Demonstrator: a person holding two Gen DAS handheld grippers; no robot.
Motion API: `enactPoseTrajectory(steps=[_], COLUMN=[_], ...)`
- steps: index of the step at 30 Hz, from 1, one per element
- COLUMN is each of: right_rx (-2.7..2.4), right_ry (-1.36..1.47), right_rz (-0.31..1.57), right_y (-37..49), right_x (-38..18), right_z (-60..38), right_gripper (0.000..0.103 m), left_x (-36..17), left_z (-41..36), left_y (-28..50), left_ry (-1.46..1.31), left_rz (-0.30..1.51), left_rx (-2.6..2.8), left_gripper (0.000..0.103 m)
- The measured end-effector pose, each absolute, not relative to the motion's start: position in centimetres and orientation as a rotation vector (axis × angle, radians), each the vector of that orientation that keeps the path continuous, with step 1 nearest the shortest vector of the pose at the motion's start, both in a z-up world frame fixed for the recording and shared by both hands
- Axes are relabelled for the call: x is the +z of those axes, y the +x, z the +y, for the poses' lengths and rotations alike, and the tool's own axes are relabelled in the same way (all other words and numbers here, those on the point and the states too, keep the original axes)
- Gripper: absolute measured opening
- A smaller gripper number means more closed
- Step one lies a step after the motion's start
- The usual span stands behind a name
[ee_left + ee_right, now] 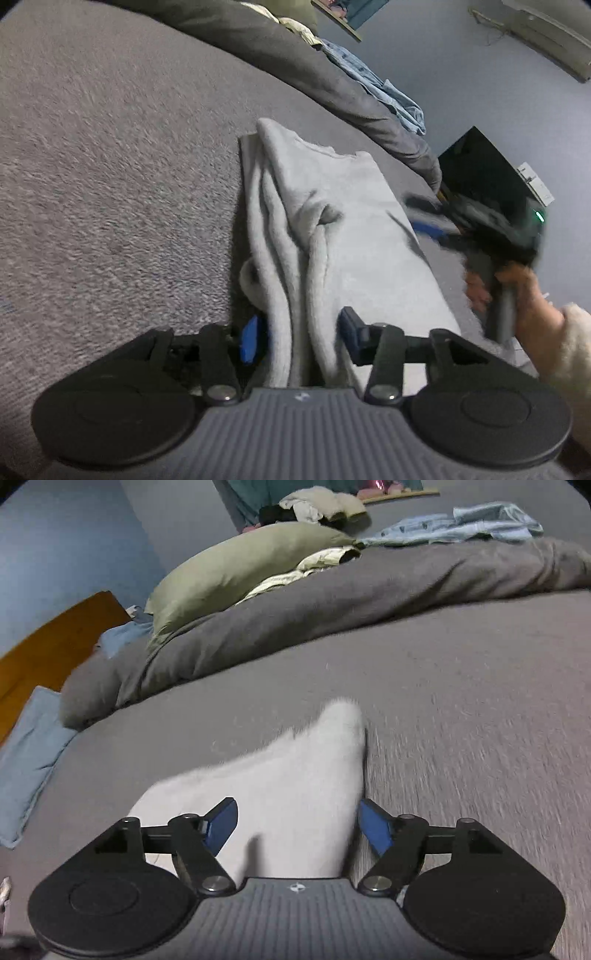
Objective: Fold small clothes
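Note:
A light grey fleecy garment (351, 206) lies on the grey bed cover (110, 184), folded into a long strip with rumpled ridges along its left side. Its near end runs between the blue pads of my left gripper (300, 334), whose jaws stand part open around the bunched folds without clamping them. In the right wrist view a corner of the same pale garment (295, 775) lies between the wide-apart pads of my right gripper (297, 825), which is open. That right gripper (424, 218) also shows blurred at the garment's right edge, held by a hand (517, 291).
A rolled dark grey duvet (332, 590) crosses the back of the bed, with an olive pillow (240, 565) and a light blue shirt (461, 526) behind it. A blue pillow (29, 757) and wooden headboard (48, 650) are at the left. A black box (480, 177) stands beyond the bed edge.

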State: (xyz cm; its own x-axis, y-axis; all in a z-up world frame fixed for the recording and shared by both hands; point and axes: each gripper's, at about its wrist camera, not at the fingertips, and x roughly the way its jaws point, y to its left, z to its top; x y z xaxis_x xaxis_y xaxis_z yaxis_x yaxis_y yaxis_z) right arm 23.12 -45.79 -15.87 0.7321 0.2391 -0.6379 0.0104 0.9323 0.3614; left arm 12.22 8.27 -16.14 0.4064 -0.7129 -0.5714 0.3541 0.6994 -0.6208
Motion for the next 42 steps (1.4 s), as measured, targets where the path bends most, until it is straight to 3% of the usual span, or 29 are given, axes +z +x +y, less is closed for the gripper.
enactPoseTrajectory(steps=[6, 10, 12, 14, 17, 19, 22, 23, 24, 27, 30, 36, 42], right_rx=[0.235, 0.271, 0.256, 0.235, 0.236, 0.225, 0.174, 0.149, 0.125, 0.090, 0.057, -0.001, -0.015], right_ry=[0.435, 0.517, 0.554, 0.515, 0.508, 0.483, 0.434, 0.415, 0.398, 0.268, 0.120, 0.040, -0.056], right_rz=[0.861, 0.979, 0.968, 0.943, 0.912, 0.928, 0.949, 0.937, 0.929, 0.911, 0.867, 0.837, 0.738], right_y=[15.5, 10.3, 8.5, 8.4, 7.8, 7.1, 6.3, 5.7, 5.4, 3.1, -0.2, -3.8, -5.2], right_x=[-15.8, -17.8, -18.3, -17.4, -15.5, -15.7, -16.8, -16.5, -16.0, -14.1, -13.3, -15.0, -17.7], right_z=[-44.9, -43.3, -42.8, -42.6, -43.5, -43.6, -42.8, -42.5, -42.1, -40.4, -38.5, -36.0, -34.8], right_gripper=[0.082, 0.082, 0.059, 0.048, 0.046, 0.048, 0.059, 0.068, 0.077, 0.082, 0.095, 0.098, 0.103], left_x=[-15.8, -16.6, -16.0, -14.9, -13.9, -14.3, -13.7, -13.0, -12.2, -10.1, -9.7, -12.2, -16.1], left_z=[9.7, 10.9, 10.2, 9.0, 7.9, 8.4, 9.9, 10.1, 10.3, 10.1, 9.7, 6.3, 4.0], left_y=[9.9, 8.5, 7.7, 7.1, 6.7, 6.7, 5.4, 4.9, 4.2, 2.3, -0.8, -5.7, -7.5], left_ry=[-0.431, -0.469, -0.453, -0.421, -0.336, -0.322, -0.345, -0.330, -0.307, -0.221, -0.116, 0.115, 0.298], left_rz=[0.925, 0.956, 0.956, 0.945, 0.932, 0.953, 0.945, 0.940, 0.933, 0.895, 0.867, 0.792, 0.701], left_rx=[-0.660, -0.628, -0.619, -0.638, -0.632, -0.596, -0.577, -0.567, -0.559, -0.533, -0.518, -0.448, -0.417], left_gripper=[0.043, 0.034, 0.035, 0.035, 0.035, 0.035, 0.035, 0.036, 0.041, 0.063, 0.071, 0.092, 0.103])
